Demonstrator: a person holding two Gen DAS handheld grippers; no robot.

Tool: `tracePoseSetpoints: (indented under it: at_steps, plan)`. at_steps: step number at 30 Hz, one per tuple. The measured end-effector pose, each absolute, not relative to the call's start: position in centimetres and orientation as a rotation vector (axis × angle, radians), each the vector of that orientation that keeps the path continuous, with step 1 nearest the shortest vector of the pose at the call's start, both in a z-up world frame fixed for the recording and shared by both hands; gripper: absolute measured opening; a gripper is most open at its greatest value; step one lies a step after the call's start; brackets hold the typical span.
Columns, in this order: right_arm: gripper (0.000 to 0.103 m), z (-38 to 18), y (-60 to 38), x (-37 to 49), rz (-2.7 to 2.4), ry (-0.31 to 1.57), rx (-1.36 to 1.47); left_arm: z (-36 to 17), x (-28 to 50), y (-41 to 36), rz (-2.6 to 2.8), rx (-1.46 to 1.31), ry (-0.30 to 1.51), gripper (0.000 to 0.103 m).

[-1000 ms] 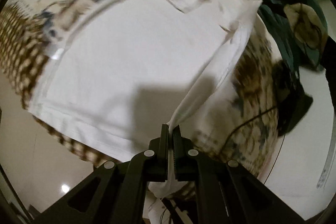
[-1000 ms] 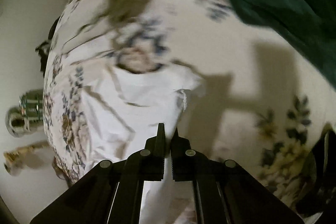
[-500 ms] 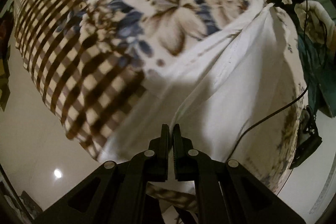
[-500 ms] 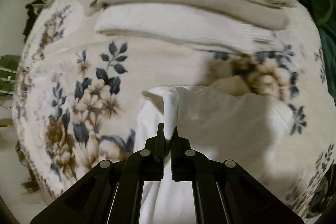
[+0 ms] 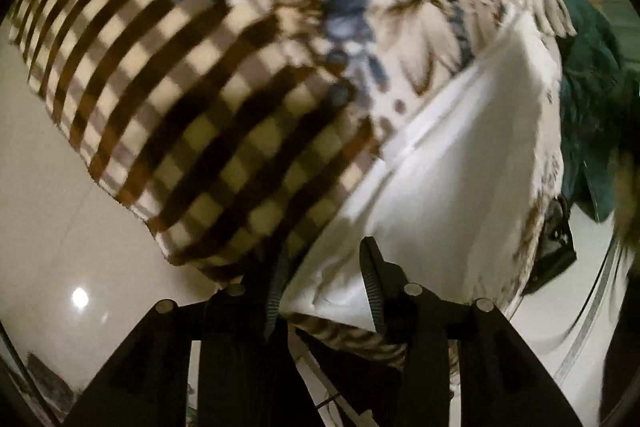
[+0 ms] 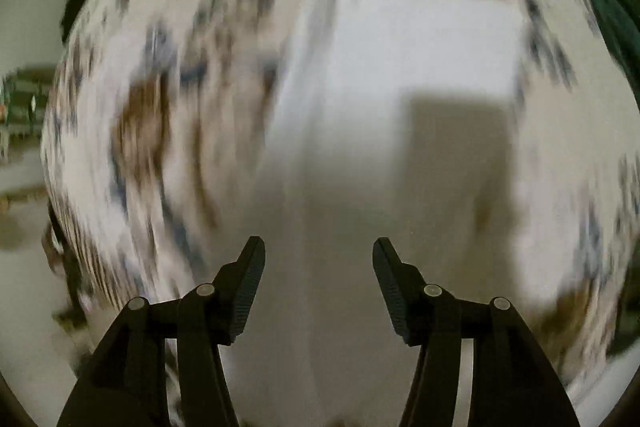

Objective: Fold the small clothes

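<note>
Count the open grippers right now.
2. The left gripper hangs open over the near edge of the white garment. The right gripper is open above the same white cloth, though that view is badly blurred. Neither holds fabric.

From your left gripper (image 5: 324, 279), the garment (image 5: 452, 163) lies on the bedspread (image 5: 224, 75) from 12 to 2 o'clock. A heap of cloth (image 5: 592, 75) sits at 3 o'clock, beyond the bed's edge. From your right gripper (image 6: 318, 267), the garment (image 6: 400, 87) lies at 12 o'clock.
</note>
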State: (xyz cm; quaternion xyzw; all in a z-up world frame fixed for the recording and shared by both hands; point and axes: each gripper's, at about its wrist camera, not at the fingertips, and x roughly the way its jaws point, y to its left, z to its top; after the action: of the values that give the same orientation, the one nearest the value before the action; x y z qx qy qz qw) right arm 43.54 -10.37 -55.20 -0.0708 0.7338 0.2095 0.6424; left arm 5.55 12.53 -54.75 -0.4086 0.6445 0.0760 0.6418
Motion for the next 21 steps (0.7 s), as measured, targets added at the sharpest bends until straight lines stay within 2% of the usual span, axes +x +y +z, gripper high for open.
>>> tracePoseSetpoints:
  at_steps: [5, 9, 10, 11, 12, 13, 14, 15, 21]
  plan:
    - [0.058, -59.1, -18.0, 27.1, 0.429, 1.920, -0.100, -56.0, 6.9, 9.6, 0.101, -0.841, 1.556, 0.034]
    - [0.058, -62.7, -23.0, 17.8, 0.337, 2.057, 0.121, -56.5, 7.3, 7.1, 0.094, -0.792, 1.572, 0.031]
    - [0.058, -63.1, -23.4, 16.6, 0.328, 2.058, 0.167, -56.4, 7.2, 6.5, 0.104, -0.757, 1.563, 0.023]
    - [0.057, -63.3, -23.9, 15.4, 0.325, 2.044, 0.220, -56.3, 7.4, 6.1, 0.112, -0.736, 1.559, 0.003]
    - [0.054, -63.4, -24.1, 14.5, 0.331, 2.025, 0.250, -56.3, 7.3, 5.7, 0.118, -0.717, 1.560, 0.003]
    - [0.035, -63.4, -24.3, 13.7, 0.343, 1.997, 0.272, -56.0, 7.4, 5.8, 0.134, -0.702, 1.546, 0.002]
    - [0.009, -63.5, -24.3, 13.0, 0.347, 1.978, 0.277, -55.7, 7.3, 5.7, 0.145, -0.695, 1.536, 0.002]
    - [0.005, -63.7, -24.3, 12.4, 0.345, 1.971, 0.285, -55.4, 7.0, 5.9, 0.150, -0.688, 1.531, 0.002]
    - [0.004, -62.5, -26.4, 10.7, 0.319, 1.891, 0.308, -53.9, 6.5, 7.5, 0.186, -0.674, 1.525, 0.002]
